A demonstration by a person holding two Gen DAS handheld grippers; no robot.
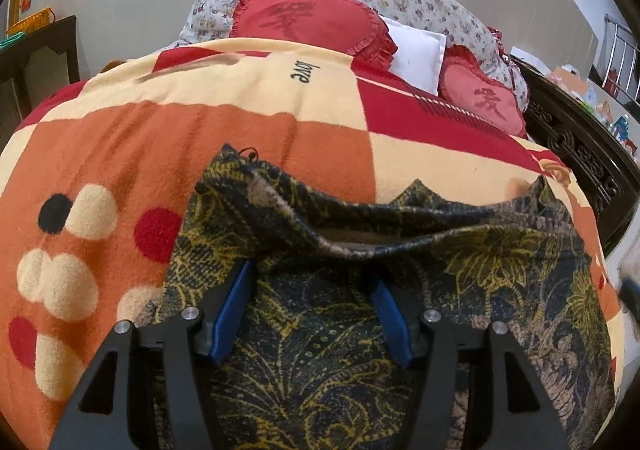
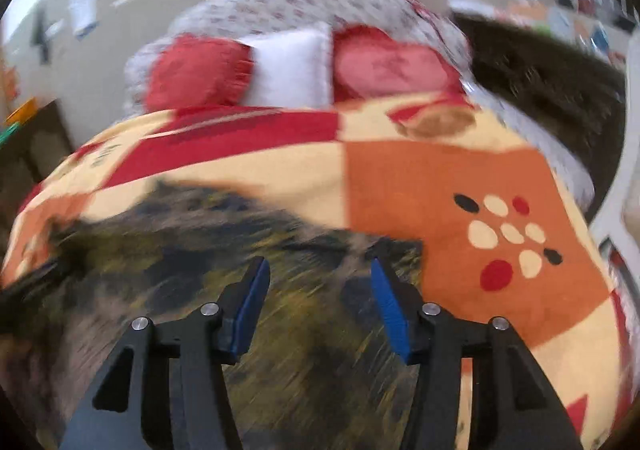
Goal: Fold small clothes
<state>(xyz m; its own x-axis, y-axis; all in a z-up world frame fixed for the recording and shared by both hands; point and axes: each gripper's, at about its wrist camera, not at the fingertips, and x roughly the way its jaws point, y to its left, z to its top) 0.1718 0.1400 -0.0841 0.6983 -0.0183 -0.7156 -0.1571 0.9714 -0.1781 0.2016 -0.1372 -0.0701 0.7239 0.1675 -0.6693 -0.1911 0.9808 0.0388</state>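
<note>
Patterned blanket (image 1: 224, 122) on pillowed bed

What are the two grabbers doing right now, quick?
Left gripper: open, fingertips tucked under a raised fold of the dark yellow-patterned garment, not pinching it.
Right gripper: open, holding nothing, above the same garment.

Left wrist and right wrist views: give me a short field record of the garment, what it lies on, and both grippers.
garment: dark garment with yellow leaf print, far edge folded over and rumpled
surface: orange, red and cream blanket on a bed
left gripper: open, over the garment, tips under the folded edge
right gripper: open, over the garment, nothing gripped; view blurred
background: red cushions, white pillow
</note>
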